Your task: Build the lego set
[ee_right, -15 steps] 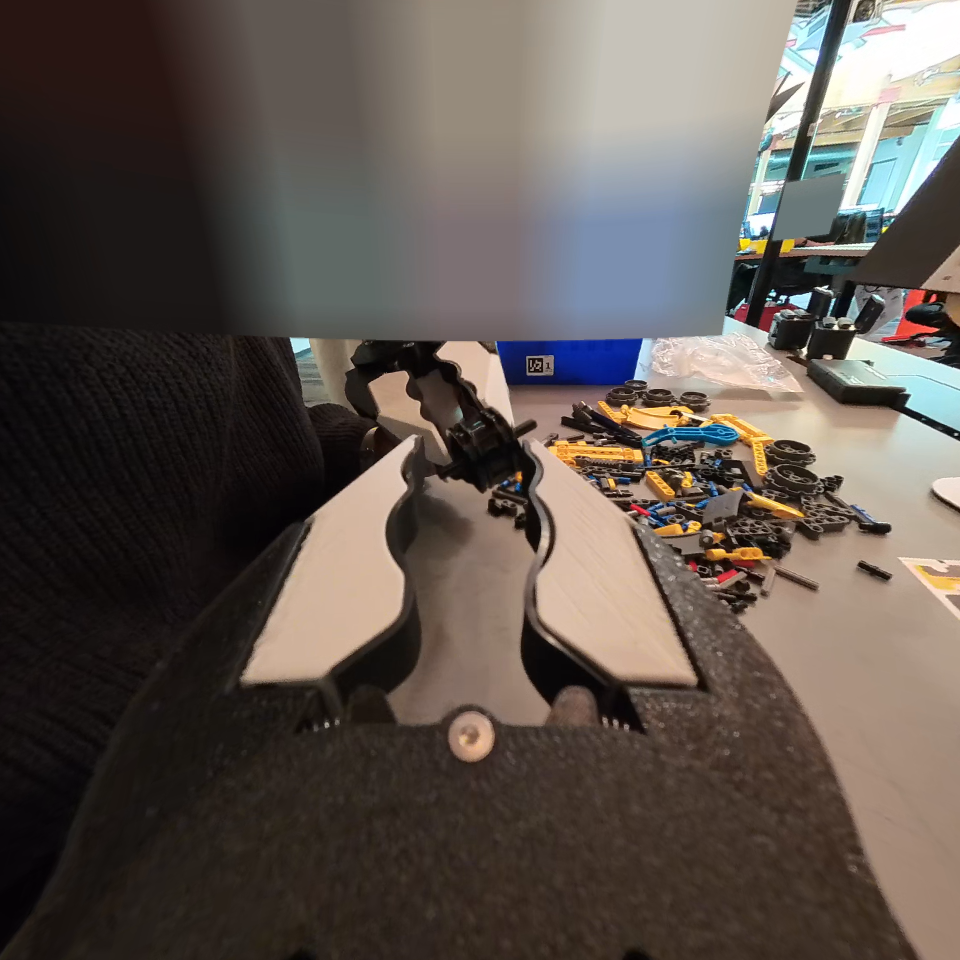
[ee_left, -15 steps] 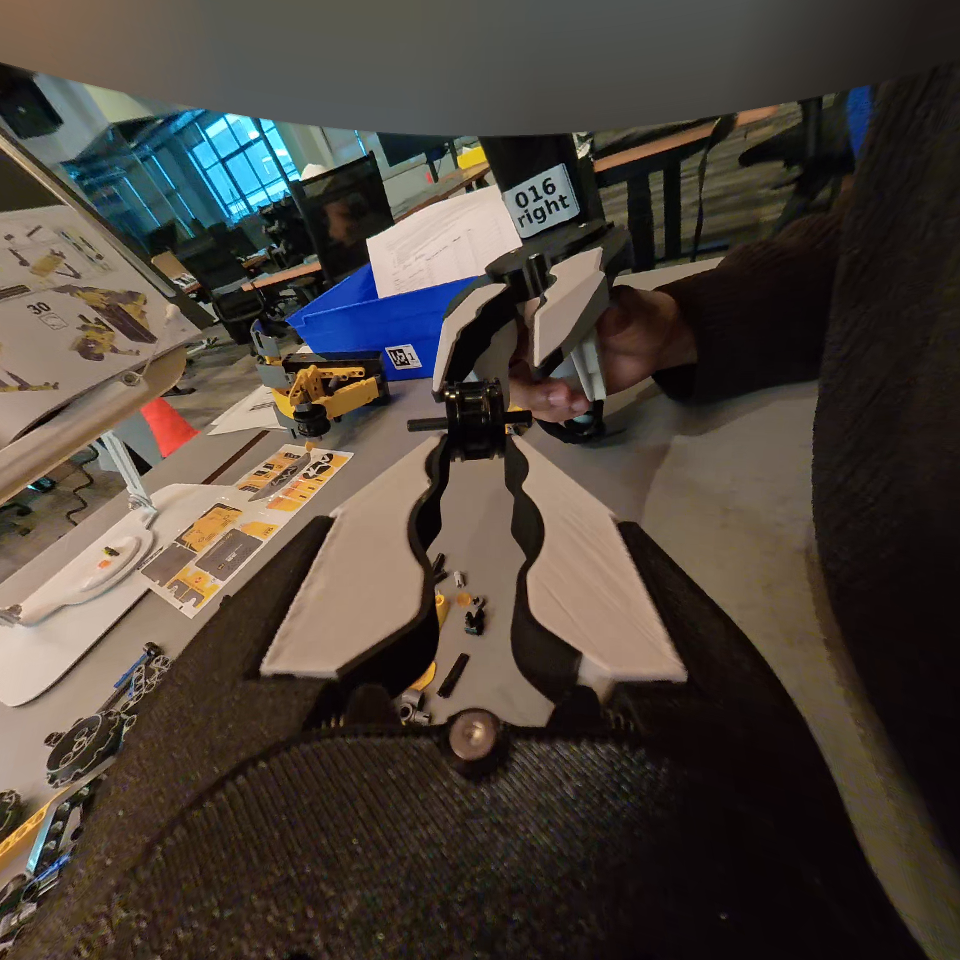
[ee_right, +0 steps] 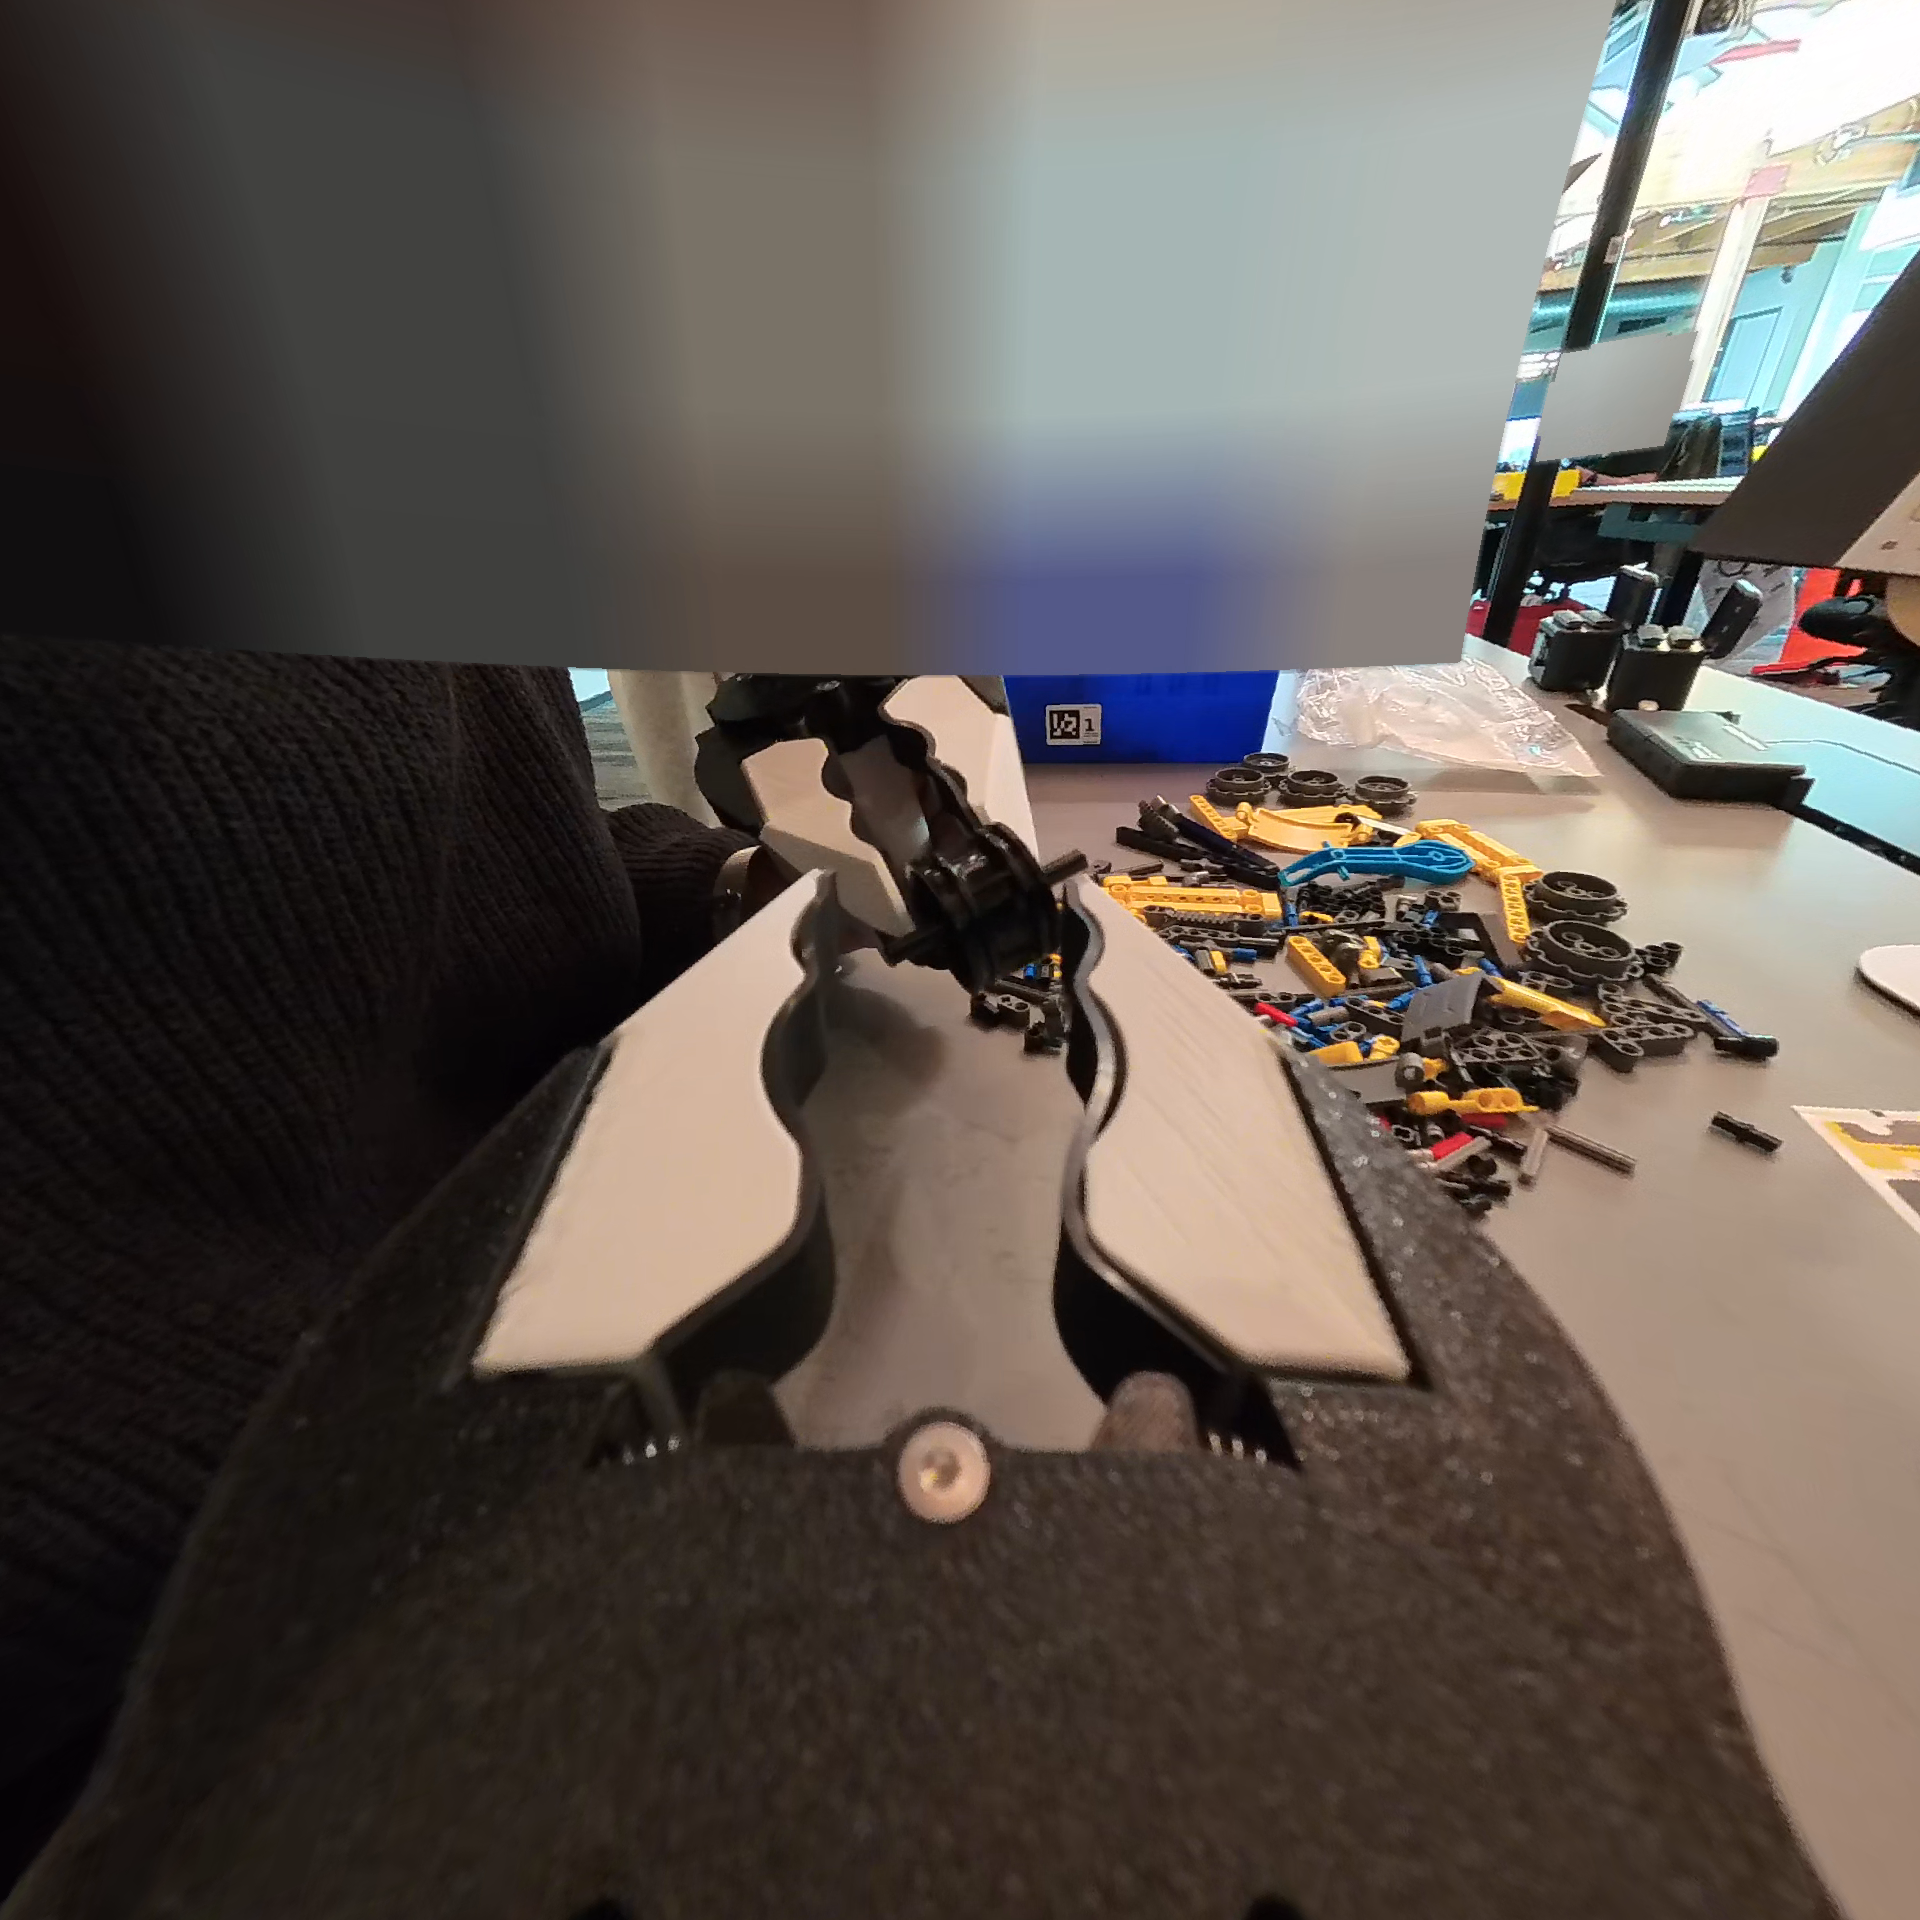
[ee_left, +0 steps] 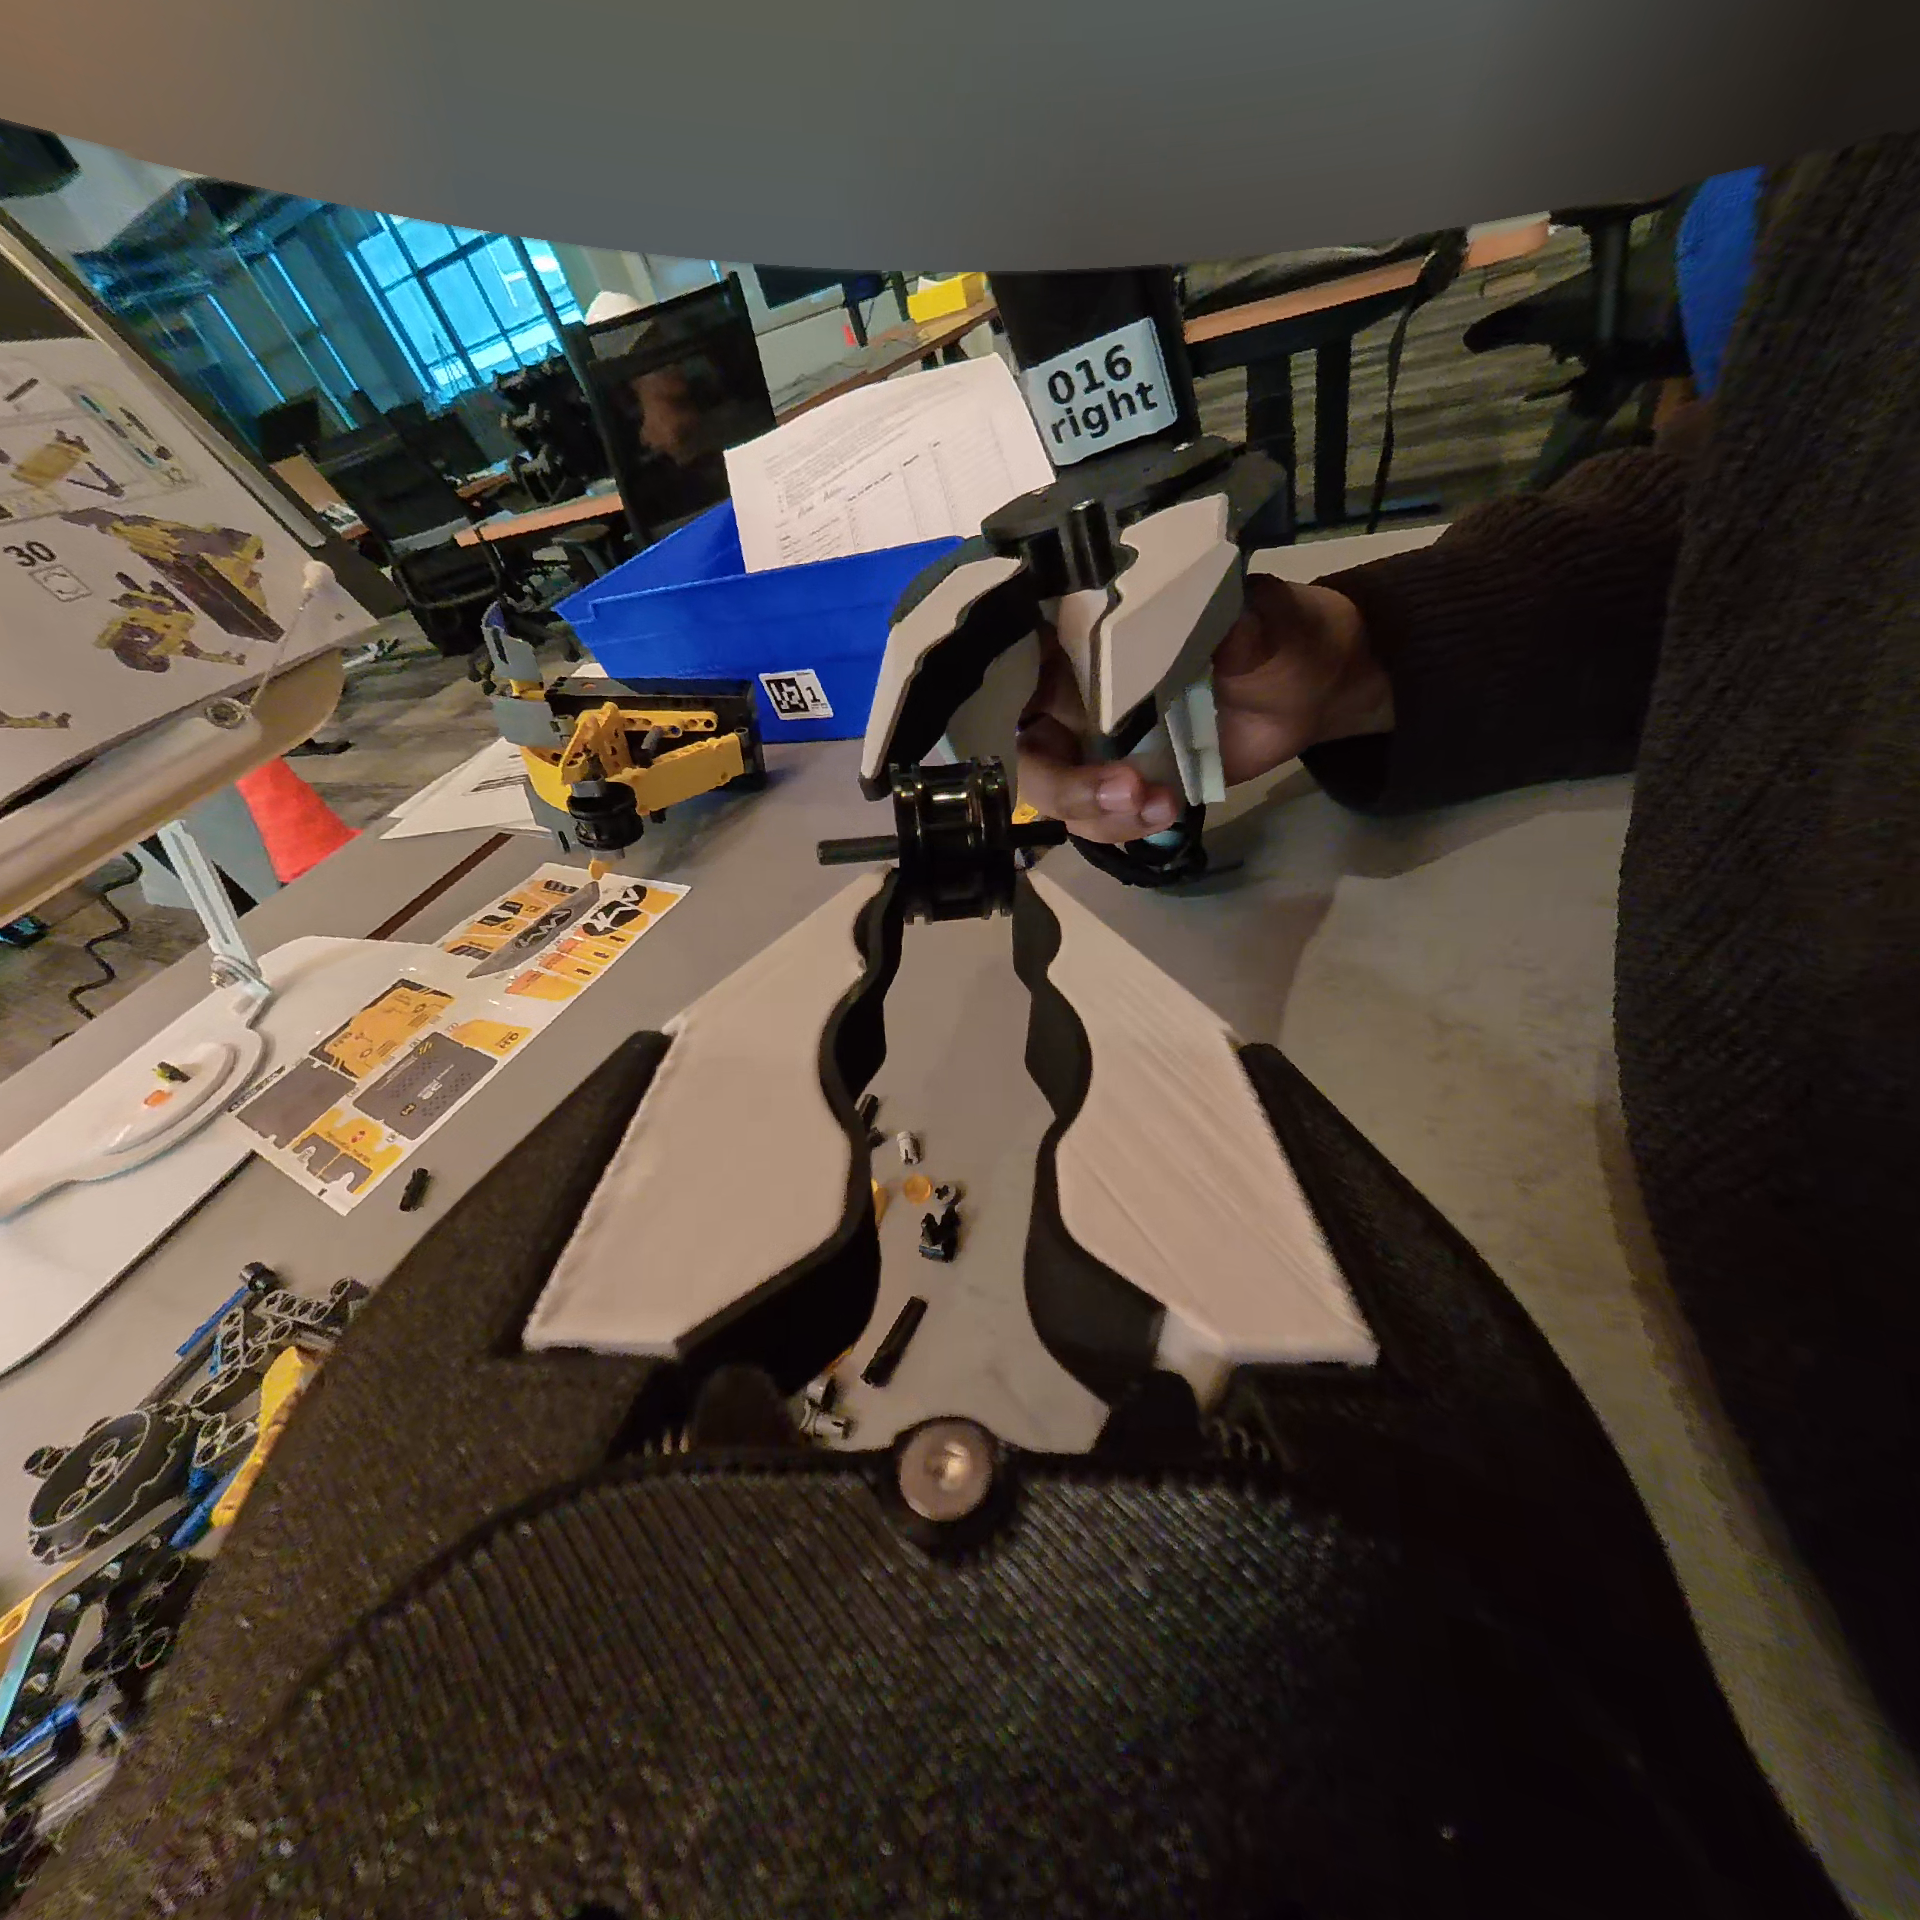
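My left gripper (ee_left: pixel 956 888) is shut on a black wheel hub (ee_left: pixel 951 836) with a black axle through it, held above the grey table (ee_left: pixel 1351 935). My right gripper (ee_right: pixel 956 896) faces it with its jaws apart. Its fingertips straddle the same hub (ee_right: pixel 977 899) and the axle ends, and one tip is close to the right end of the axle. In the left wrist view the right gripper (ee_left: pixel 1039 774) comes down from above, held by a hand (ee_left: pixel 1278 686), and its left fingertip touches the top of the hub.
A pile of yellow, black and blue building pieces (ee_right: pixel 1403 966) lies right of the grippers. A blue bin (ee_left: pixel 727 623), a part-built yellow and black model (ee_left: pixel 634 758), a sticker sheet (ee_left: pixel 436 1070) and a booklet on a stand (ee_left: pixel 135 540) lie to the left. Small loose pieces (ee_left: pixel 935 1216) lie under my left fingers. The grippers are tip to tip, or close to it.
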The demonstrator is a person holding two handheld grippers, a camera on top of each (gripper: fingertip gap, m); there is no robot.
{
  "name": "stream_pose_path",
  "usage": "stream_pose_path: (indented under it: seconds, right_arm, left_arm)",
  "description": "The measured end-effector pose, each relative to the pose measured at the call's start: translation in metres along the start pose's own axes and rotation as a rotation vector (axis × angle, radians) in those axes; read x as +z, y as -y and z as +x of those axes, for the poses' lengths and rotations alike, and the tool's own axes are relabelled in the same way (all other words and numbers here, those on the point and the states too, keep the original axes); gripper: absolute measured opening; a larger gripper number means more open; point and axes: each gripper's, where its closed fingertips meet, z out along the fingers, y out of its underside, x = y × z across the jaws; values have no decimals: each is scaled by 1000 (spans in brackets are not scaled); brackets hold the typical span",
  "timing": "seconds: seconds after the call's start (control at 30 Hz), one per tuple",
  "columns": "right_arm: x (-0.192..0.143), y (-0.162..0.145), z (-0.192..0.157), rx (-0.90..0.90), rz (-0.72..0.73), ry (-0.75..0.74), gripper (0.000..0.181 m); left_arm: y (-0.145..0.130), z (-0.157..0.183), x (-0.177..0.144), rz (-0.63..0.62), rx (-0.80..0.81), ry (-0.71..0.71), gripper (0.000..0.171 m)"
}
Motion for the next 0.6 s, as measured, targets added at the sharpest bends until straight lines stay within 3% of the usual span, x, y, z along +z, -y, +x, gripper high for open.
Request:
stream_pose_path:
  seconds: [0.6]
  right_arm:
    - [4, -4, 0, -1, -15, -8, 44]
  left_arm:
    - [-1, -1, 0, 5, -56, -32, 17]
